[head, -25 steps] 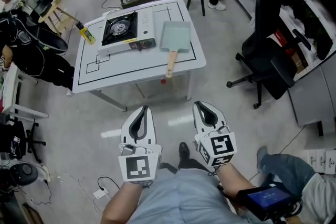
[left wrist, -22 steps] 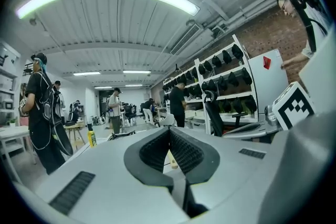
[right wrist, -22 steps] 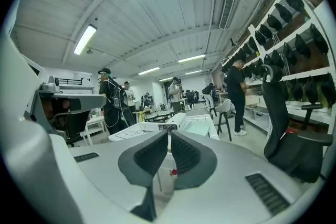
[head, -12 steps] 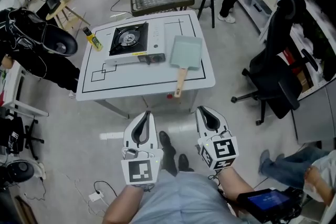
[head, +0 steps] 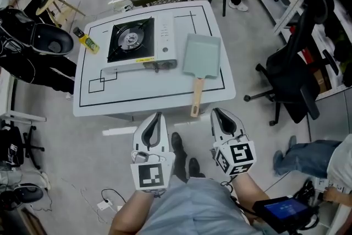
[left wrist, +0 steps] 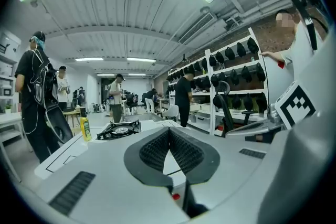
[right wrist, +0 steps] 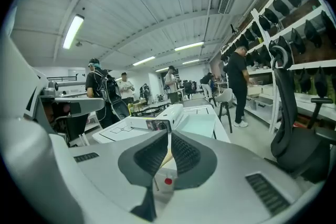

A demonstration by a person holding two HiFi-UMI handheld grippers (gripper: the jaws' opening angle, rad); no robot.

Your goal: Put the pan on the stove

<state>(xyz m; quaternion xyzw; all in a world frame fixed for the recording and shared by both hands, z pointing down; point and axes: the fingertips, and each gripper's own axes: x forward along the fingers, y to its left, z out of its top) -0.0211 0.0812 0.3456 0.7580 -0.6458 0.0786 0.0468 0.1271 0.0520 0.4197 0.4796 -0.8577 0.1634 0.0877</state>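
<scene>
A: Your left gripper (head: 158,116) and right gripper (head: 216,112) are both pinched shut with nothing between the jaws. Each gripper view shows the ribbed pads meeting at the tips.

B: And you've closed in. A second ago the table (head: 137,88) sat well ahead of your grippers across bare floor. Now both tips hang side by side, just short of its near edge.

A: By my reckoning the walk-up is about over and the pick-up is the step in hand. You've grasped nothing yet, so you'll need to open the jaws before you can take anything.

B: The pan (head: 202,54) hasn't shifted on the table. It's a pale blue-green rectangular pan, lying flat to the right of the stove (head: 132,38). It sits just beside the stove but apart from it, as far as I can see.

A: Its wooden handle (head: 196,97) points back toward you, and its end reaches over the table's near edge. That end is close to your right gripper, slightly to that gripper's left.

B: The stove is a white single-burner unit with a black grate and nothing on the burner, so the spot for the pan looks free. The handle looks like your natural hold.
</scene>
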